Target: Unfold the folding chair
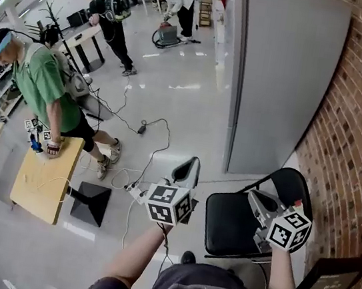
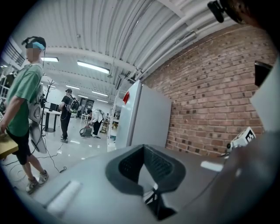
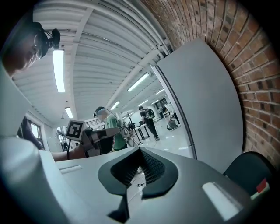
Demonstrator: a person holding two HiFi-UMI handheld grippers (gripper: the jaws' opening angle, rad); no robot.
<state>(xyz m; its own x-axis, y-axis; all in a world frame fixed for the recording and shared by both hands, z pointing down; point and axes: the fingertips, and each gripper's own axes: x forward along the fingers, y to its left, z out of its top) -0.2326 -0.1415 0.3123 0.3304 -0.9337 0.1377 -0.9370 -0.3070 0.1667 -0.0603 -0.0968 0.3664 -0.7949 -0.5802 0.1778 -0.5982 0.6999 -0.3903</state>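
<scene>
The folding chair (image 1: 233, 226) is seen at about 4 o'clock in the head view, standing beside the brick wall (image 1: 358, 133) with its seat apparently folded down, so the unfolding is judged all but finished. The left tool (image 1: 188, 170) is held at the chair's 9 o'clock and the right tool (image 1: 254, 198) over the seat's rear, each pressed together with nothing pinched. The seat's front edge is best pushed down with a closed tool until the frame locks, and the tools then drawn clear of the backrest.
</scene>
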